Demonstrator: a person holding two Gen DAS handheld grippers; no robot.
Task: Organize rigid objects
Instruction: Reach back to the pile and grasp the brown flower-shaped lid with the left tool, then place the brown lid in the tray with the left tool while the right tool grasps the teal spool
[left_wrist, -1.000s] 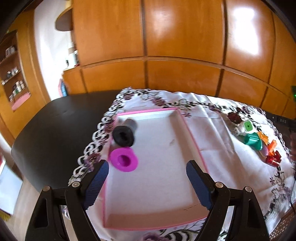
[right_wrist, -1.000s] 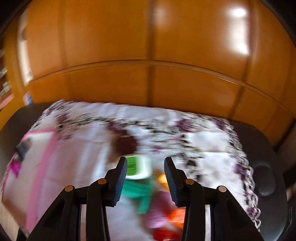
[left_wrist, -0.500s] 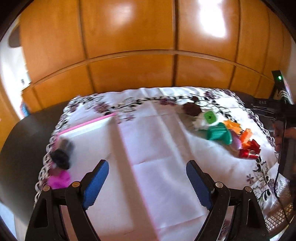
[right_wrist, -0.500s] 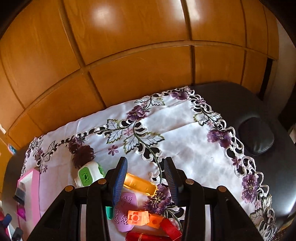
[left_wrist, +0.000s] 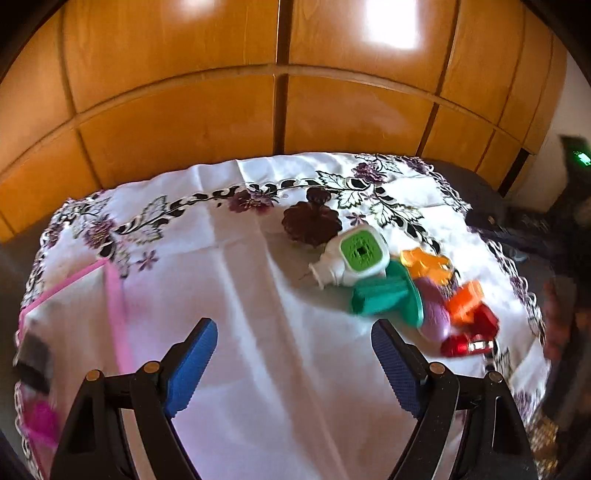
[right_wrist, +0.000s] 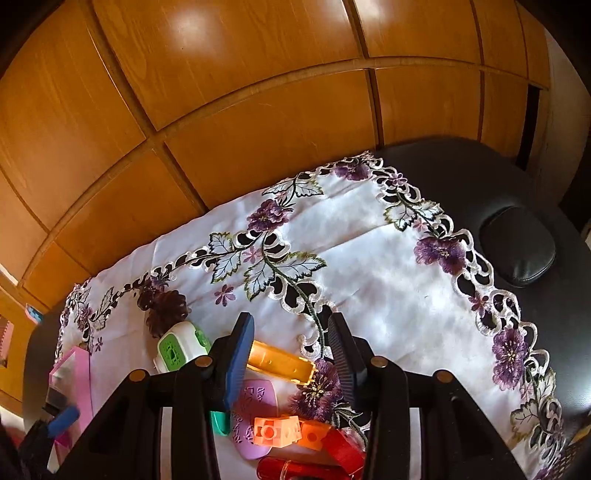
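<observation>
Toward the right edge of the embroidered tablecloth (left_wrist: 258, 295) lies the cluster of small plastic pieces we are sorting: a white piece with a green square face (left_wrist: 354, 260), a teal spool-shaped piece (left_wrist: 388, 299) touching it, an amber orange bar (left_wrist: 424, 262), a lilac flat piece (left_wrist: 434, 314), a light orange block (left_wrist: 465, 301) and a red piece (left_wrist: 469, 338) at the near end, all crowded together and touching or overlapping. A dark maroon fluted disc (left_wrist: 312, 223) sits just beyond the white piece, toward the cloth's far edge. In the right wrist view, our right gripper (right_wrist: 291, 360) hangs just over this cluster with its jaws partly apart, holding nothing; the amber orange bar (right_wrist: 280, 362) lies in the gap between them, though we cannot tell whether either finger touches it. The lilac piece (right_wrist: 255, 410), the light orange block (right_wrist: 277, 430) and the red piece (right_wrist: 332, 454) show below the fingers, nearer the camera. Our left gripper (left_wrist: 293, 363) has its jaws spread wide and empty above bare cloth near the middle, well apart from the cluster. At the cloth's left edge sits the pink-rimmed tray (left_wrist: 114, 299), with a black object (left_wrist: 33, 356) and a magenta one (left_wrist: 40, 421) blurred at its left side. The cloth covers a dark table (right_wrist: 461, 177), and wooden panels (left_wrist: 258, 92) rise behind it.
</observation>
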